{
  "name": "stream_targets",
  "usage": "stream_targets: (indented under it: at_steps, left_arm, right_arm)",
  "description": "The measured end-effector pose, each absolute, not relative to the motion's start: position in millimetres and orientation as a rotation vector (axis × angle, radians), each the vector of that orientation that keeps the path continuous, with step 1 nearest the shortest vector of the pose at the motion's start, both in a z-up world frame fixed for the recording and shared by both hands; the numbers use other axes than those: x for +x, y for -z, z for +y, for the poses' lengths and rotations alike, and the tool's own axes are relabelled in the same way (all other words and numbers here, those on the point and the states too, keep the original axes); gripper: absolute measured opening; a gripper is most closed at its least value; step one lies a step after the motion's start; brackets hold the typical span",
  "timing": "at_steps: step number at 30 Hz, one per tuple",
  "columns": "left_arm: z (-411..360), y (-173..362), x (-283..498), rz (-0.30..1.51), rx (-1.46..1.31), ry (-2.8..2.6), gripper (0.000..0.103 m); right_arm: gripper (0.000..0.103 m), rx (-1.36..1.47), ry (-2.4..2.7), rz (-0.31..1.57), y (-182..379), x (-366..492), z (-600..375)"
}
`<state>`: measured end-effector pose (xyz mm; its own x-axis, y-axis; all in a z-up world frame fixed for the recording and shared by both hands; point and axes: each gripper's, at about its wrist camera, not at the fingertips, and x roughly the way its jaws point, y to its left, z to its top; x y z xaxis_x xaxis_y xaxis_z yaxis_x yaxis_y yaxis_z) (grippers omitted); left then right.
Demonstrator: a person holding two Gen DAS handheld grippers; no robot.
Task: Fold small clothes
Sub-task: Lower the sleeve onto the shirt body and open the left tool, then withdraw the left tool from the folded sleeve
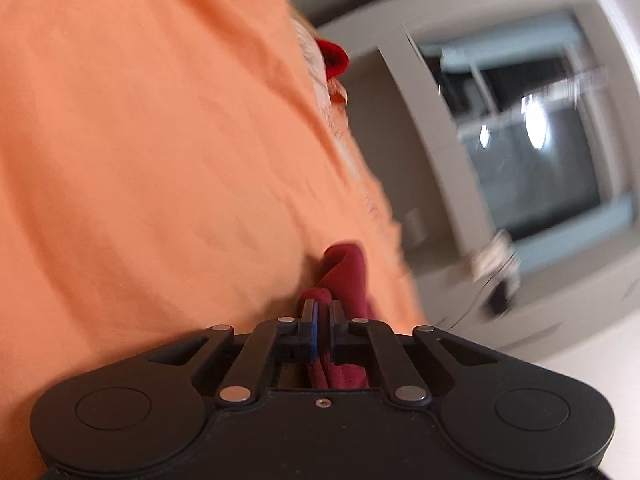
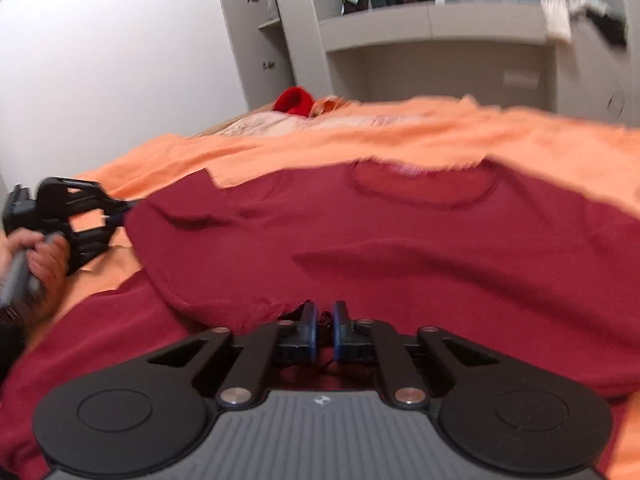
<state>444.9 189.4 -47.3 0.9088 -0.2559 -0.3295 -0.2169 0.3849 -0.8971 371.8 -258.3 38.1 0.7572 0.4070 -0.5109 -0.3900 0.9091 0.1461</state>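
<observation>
A dark red T-shirt [image 2: 360, 248] lies on an orange bedsheet [image 2: 440, 136], its neck hole toward the far side. A flap of it is folded over the rest. My right gripper [image 2: 324, 316] is shut on the near hem of that flap. My left gripper [image 2: 116, 216] shows at the left in the right wrist view, shut on the shirt's left edge. In the left wrist view my left gripper [image 1: 323, 312] pinches a bunch of the dark red shirt [image 1: 344, 272] over the orange sheet [image 1: 140, 160].
A bright red item [image 2: 294, 100] lies at the far end of the bed, also in the left wrist view [image 1: 332, 58]. Grey shelves and a window [image 2: 440, 20] stand behind the bed. A white wall [image 2: 100, 60] is at the left.
</observation>
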Motion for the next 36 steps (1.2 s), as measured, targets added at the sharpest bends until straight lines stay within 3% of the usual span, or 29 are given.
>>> stream_targets:
  at_steps: [3, 8, 12, 16, 21, 26, 29, 36]
  left_arm:
    - [201.2, 58.2, 439.3, 0.421, -1.308, -0.016, 0.003]
    - [195.3, 59.7, 441.1, 0.456, -1.263, -0.068, 0.003]
    - [188.3, 42.2, 442.6, 0.456, -1.125, -0.120, 0.015]
    - [179.7, 20.0, 440.7, 0.408, -0.971, -0.131, 0.039]
    - [153.4, -1.7, 442.6, 0.363, -0.738, -0.028, 0.049]
    - [118.0, -8.1, 454.9, 0.427, -0.517, -0.015, 0.049]
    - [121.0, -0.9, 463.1, 0.487, -0.506, -0.105, 0.048]
    - [154.2, 21.8, 468.0, 0.588, -0.608, -0.184, 0.050]
  right_arm:
    - [0.006, 0.014, -0.408, 0.542, -41.0, 368.2, -260.6]
    - [0.006, -0.045, -0.434, 0.555, -35.7, 363.1, -250.2]
    - [0.009, -0.071, -0.436, 0.533, -36.6, 358.6, -246.4]
    - [0.019, -0.066, -0.427, 0.512, -38.1, 354.8, -249.2]
    - [0.032, -0.064, -0.422, 0.482, -40.6, 351.7, -251.4]
    - [0.037, -0.077, -0.437, 0.474, -41.7, 346.7, -251.5]
    - [0.054, -0.083, -0.447, 0.475, -42.0, 341.0, -252.6]
    - [0.076, -0.119, -0.455, 0.469, -42.6, 320.1, -260.0]
